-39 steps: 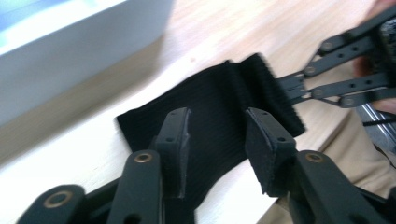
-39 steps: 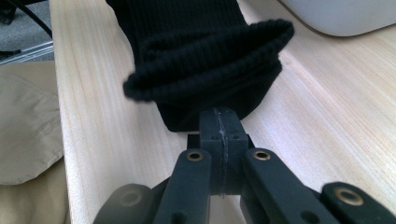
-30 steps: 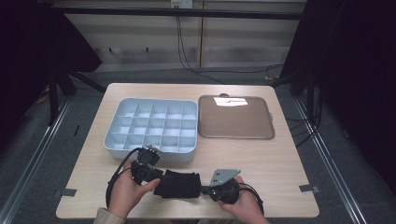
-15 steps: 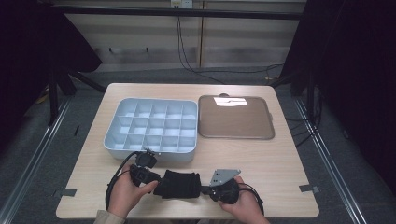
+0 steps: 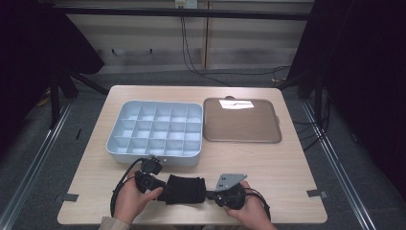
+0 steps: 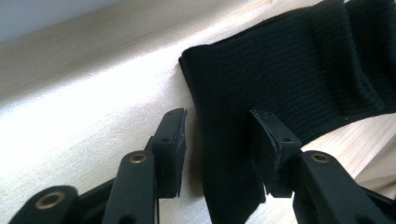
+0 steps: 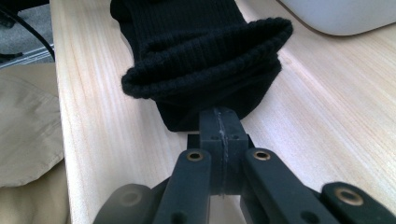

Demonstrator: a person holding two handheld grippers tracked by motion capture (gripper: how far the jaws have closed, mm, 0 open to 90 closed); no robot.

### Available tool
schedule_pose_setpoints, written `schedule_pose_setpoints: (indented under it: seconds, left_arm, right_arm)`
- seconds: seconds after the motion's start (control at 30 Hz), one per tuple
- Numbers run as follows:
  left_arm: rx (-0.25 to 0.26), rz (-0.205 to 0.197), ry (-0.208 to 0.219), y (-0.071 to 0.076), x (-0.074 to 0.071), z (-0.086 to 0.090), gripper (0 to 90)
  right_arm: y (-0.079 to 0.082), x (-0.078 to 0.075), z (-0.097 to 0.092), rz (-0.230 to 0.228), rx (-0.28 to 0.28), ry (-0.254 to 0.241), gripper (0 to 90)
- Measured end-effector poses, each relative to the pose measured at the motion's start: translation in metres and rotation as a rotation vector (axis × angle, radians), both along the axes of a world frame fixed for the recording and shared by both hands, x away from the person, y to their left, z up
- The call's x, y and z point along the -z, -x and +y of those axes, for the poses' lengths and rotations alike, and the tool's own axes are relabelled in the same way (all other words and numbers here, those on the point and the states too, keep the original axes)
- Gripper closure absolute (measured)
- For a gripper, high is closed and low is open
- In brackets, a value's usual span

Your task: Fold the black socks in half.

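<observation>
**Black knit sock stretched between two hand-held grippers at the near table edge**

Pale wood formed the work surface, a table (image 5: 287, 163) ringed by dark curtains and grey floor, with cables trailing down the back wall. On it stood a light blue compartment tray (image 5: 154, 130) with every visible cell bare, and just beside it a flat brown tray (image 5: 241, 121) bearing a small white slip (image 5: 236, 103). The black sock (image 5: 184, 189) lay flat on the wood near the front edge, apart from both trays, between the person's two hands.

The right gripper (image 7: 219, 122) was clamped shut on one end of the sock (image 7: 205, 65), just below the thick rolled cuff, pinching a thin fold of fabric between jaws that met almost completely. The left gripper (image 6: 217, 140) straddled the opposite end of the sock (image 6: 280, 79); its jaws had just been closing, yet one pad (image 6: 170, 140) stood on bare wood with a gap to the cloth, so no grip was made there yet. In the high view the left hand (image 5: 130, 199) and the right hand (image 5: 249, 211) flanked the sock.

Judged by its ribbed knit and slack folds, the sock should be light, soft and limp, not fragile, and apt to sag or stretch when lifted. A pinch through the flat end or the doubled cuff looks the surest hold; a shallow bite on a single layer could slip out.
</observation>
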State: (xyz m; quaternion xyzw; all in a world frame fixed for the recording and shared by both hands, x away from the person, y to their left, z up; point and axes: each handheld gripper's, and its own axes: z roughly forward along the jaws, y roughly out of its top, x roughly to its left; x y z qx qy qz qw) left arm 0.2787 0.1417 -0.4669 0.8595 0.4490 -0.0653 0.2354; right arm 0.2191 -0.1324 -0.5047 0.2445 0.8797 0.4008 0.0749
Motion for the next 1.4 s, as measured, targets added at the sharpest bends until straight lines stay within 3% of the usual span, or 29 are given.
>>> schedule_pose_setpoints:
  seconds: [0.33, 0.67, 1.4]
  left_arm:
    - [0.014, 0.004, -0.010, 0.002, 0.003, -0.003, 67.6]
    - [0.017, 0.013, 0.012, 0.001, 0.002, -0.005, 82.5]
    - [0.045, 0.014, 0.049, 0.003, -0.029, -0.007, 82.4]
  right_arm:
    - [0.000, 0.000, 0.000, 0.000, 0.001, -0.002, 90.0]
    - [0.000, 0.000, 0.000, 0.001, 0.000, -0.001, 90.0]
    - [-0.001, 0.000, 0.001, 0.000, -0.002, -0.006, 90.0]
